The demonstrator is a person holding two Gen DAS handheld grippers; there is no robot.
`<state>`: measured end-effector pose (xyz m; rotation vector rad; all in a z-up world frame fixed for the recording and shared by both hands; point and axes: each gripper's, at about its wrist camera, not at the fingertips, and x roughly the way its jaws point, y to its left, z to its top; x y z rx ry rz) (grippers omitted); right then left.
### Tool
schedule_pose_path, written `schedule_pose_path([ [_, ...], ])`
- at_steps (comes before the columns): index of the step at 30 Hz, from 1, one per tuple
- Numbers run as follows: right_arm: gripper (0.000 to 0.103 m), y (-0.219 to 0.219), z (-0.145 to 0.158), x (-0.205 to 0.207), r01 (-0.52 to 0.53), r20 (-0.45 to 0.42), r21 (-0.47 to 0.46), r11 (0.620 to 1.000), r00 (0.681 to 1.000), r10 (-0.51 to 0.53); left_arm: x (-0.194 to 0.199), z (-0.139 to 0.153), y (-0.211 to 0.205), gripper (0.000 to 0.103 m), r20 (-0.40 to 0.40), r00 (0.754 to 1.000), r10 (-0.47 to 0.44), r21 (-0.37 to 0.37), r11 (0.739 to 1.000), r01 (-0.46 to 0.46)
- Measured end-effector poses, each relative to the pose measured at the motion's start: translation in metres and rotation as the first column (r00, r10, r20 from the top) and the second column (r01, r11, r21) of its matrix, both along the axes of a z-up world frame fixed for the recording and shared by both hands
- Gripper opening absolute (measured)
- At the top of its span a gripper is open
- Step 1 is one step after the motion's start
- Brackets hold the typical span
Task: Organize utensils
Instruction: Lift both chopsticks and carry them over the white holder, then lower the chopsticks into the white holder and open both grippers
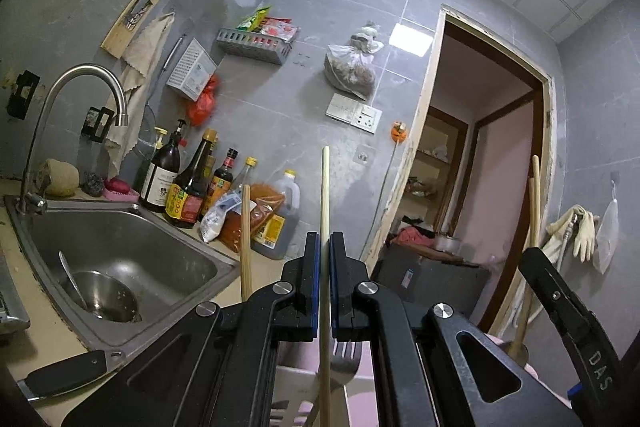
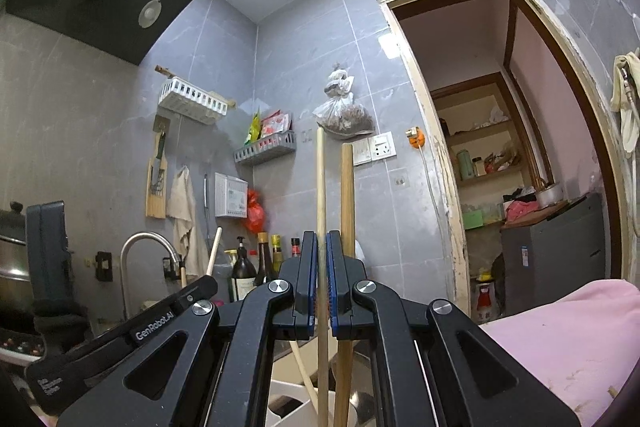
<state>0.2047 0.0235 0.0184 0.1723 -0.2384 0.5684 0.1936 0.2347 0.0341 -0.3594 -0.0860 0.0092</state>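
My left gripper is shut on a thin pale wooden stick, held upright between the blue pads. A second wooden stick stands to its left, and a metal fork sits below in a white holder. My right gripper is shut on a wooden handle, also upright. A thicker wooden handle stands just right of it. Both reach down into a white holder. The right gripper also shows at the left wrist view's right edge.
A steel sink with a faucet lies left, holding a bowl and spoon. Sauce bottles line the counter behind it. Wall baskets and a doorway are beyond. A pink cloth lies at the right.
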Motion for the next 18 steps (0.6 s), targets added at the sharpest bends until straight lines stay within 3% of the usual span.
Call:
schedule_pose_path([
  [18, 0.009, -0.005, 0.002, -0.013, -0.015, 0.014, 0.003, 1.000, 1.000, 0.015, -0.021, -0.004, -0.003, 0.004, -0.044, 0.999, -0.032, -0.005, 0.999, 0.032],
])
